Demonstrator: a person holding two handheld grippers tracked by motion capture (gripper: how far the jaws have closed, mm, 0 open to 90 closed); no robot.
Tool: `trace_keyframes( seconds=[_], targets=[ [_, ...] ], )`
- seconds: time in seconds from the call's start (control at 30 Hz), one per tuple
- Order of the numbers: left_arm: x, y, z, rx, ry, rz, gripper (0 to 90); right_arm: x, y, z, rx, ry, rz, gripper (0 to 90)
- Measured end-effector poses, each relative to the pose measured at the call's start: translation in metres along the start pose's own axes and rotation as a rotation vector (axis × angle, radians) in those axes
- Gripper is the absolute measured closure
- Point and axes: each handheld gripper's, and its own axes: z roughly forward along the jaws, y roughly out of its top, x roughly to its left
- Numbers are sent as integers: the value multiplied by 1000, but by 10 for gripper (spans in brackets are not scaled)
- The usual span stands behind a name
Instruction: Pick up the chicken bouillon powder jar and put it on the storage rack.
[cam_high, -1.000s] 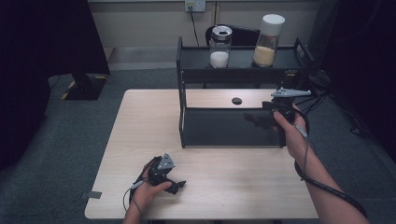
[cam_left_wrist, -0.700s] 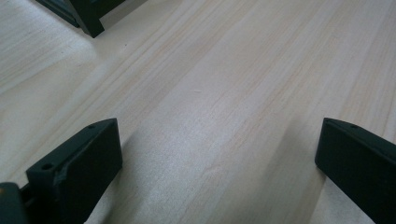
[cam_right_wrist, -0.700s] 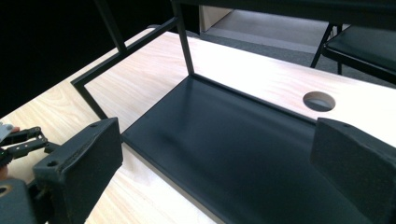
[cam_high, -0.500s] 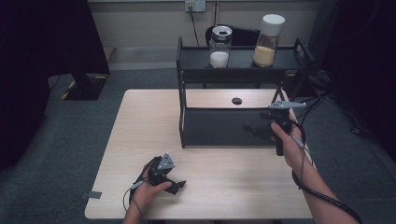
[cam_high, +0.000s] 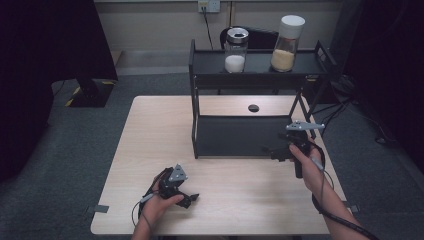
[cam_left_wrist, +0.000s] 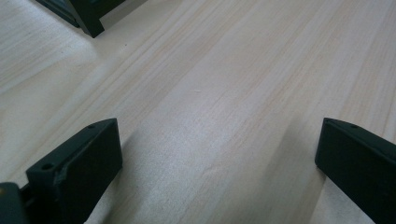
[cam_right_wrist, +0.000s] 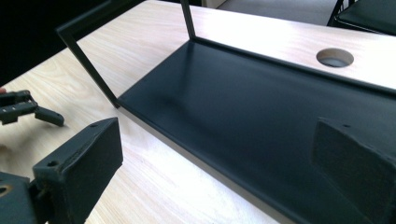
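Observation:
A black two-tier shelf (cam_high: 250, 64) stands at the back of a light wooden table (cam_high: 150, 130). Its top tier carries an uncapped jar of white powder (cam_high: 235, 50) and a white-lidded jar of tan grains (cam_high: 287, 43). My right gripper (cam_high: 271, 151) hovers at the front right of the bare lower tier (cam_right_wrist: 261, 107), jaws wide apart and empty (cam_right_wrist: 217, 135). My left gripper (cam_high: 188, 198) rests low near the table's front edge, open over bare wood (cam_left_wrist: 219, 135), with a shelf foot (cam_left_wrist: 88, 21) far ahead.
A round cable hole (cam_high: 253, 108) (cam_right_wrist: 335, 57) lies in the table behind the shelf. The shelf's thin upright post (cam_right_wrist: 88, 70) stands at its front left corner. The left gripper (cam_right_wrist: 28, 109) shows far off in the right gripper view. Grey carpet surrounds the table.
My right gripper has come down and toward the person, from beside the shelf's right post to the front edge of the lower tier. The left gripper has stayed put.

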Motion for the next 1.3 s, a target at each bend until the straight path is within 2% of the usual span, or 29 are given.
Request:
trace_keyframes(
  seconds=[0.6, 0.8, 1.3],
  targets=[
    [0, 0, 0, 0, 0, 0, 0, 0, -42, 4, 38, 5, -2, 15],
    [0, 0, 0, 0, 0, 0, 0, 2, -51, 3, 57, -9, -17, 15],
    [0, 0, 0, 0, 0, 0, 0, 1, -81, -1, 98, -22, -18, 15]
  ],
)
